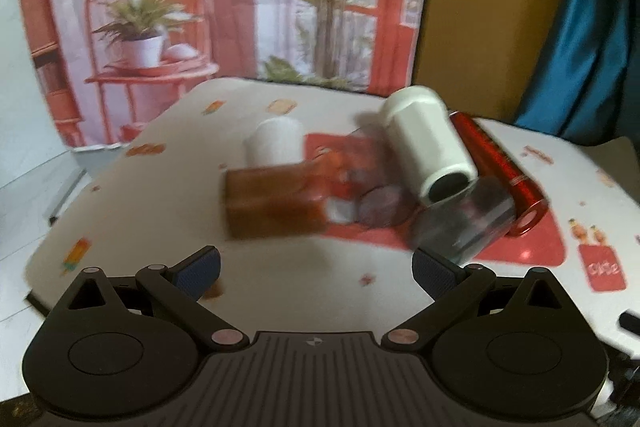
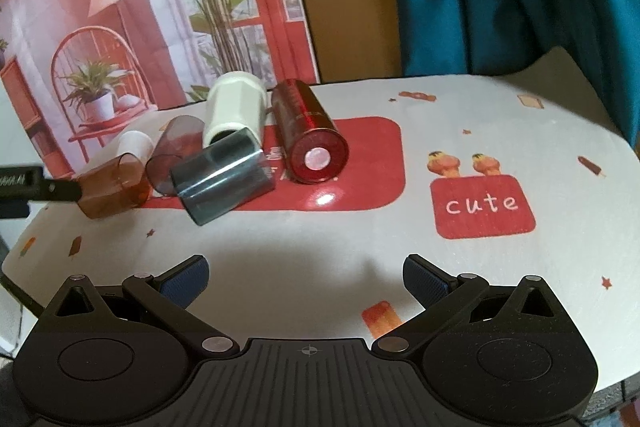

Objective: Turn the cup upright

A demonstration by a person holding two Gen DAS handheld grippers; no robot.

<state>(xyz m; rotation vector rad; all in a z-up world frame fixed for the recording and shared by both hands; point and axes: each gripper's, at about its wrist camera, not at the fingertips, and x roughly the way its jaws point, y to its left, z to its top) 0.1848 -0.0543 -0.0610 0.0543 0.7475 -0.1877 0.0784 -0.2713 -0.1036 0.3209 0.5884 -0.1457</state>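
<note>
Both the left gripper (image 1: 316, 265) and right gripper (image 2: 306, 277) hover released, grasping nothing. Farther off on the surface (image 2: 500, 287), the grey cup (image 2: 224, 181) and its neighbours lie sideways; no flipping looks begun.

Six cups are seen clustered on the worktop (image 2: 320, 227), all lying on their sides or tipped. A metallic red cup (image 2: 308, 131) lies on the red patch of the cloth, its round base turned toward the right wrist camera. Just beside it a tall cream cup (image 2: 234, 109) is laid, dark mouth toward the viewer. Against the cream cup's mouth a smoky grey translucent cup (image 2: 224, 177) rests on its side. A purple-tinted translucent cup (image 2: 172, 151) lies next to it, mouth forward. An amber translucent cup (image 2: 114, 189) is tilted at the cluster's left end. Behind it a small white cup (image 2: 134, 147) is partly hidden.
</note>
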